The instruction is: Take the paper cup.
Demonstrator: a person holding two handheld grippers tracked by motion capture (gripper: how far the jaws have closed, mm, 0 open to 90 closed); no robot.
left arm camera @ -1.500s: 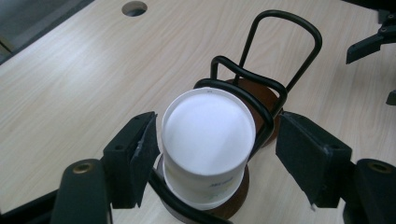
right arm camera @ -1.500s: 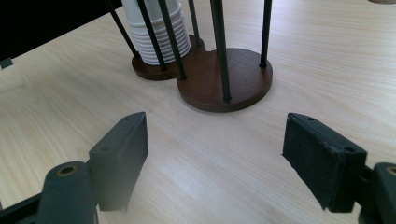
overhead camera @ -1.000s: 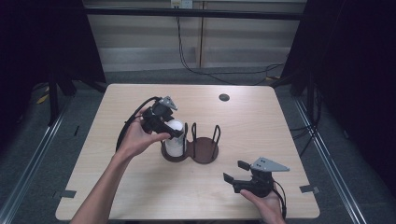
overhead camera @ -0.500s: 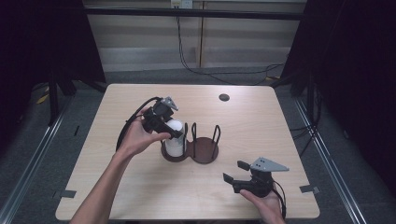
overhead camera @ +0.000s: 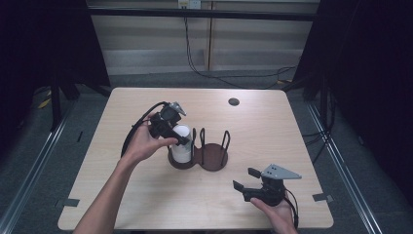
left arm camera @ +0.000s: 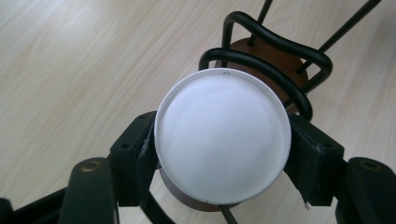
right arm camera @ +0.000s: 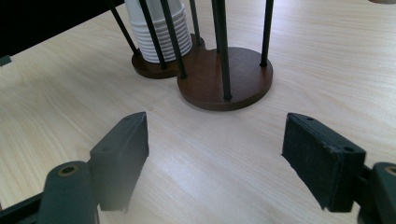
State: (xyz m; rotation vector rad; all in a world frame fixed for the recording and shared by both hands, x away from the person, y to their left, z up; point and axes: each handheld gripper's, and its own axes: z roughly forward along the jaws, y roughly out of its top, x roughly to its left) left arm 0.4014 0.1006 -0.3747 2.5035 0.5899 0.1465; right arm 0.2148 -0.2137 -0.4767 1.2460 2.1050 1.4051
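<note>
High view: left gripper (overhead camera: 176, 130) over stack of white cups (overhead camera: 181, 145) standing in left ring of dark wooden holder (overhead camera: 210, 158), mid-desk (overhead camera: 287, 131). Right gripper (overhead camera: 246, 180) low near desk front edge, well apart from holder, nothing in it.

Left gripper view: fingers (left arm camera: 140, 149) have just been closing, now pressed on both sides of top cup; black wire loops (left arm camera: 275, 51) of holder just behind.

Right gripper view: fingers (right arm camera: 122, 154) spread wide over bare desk, have just closed slightly; holder and ribbed cup stack beyond.
</note>
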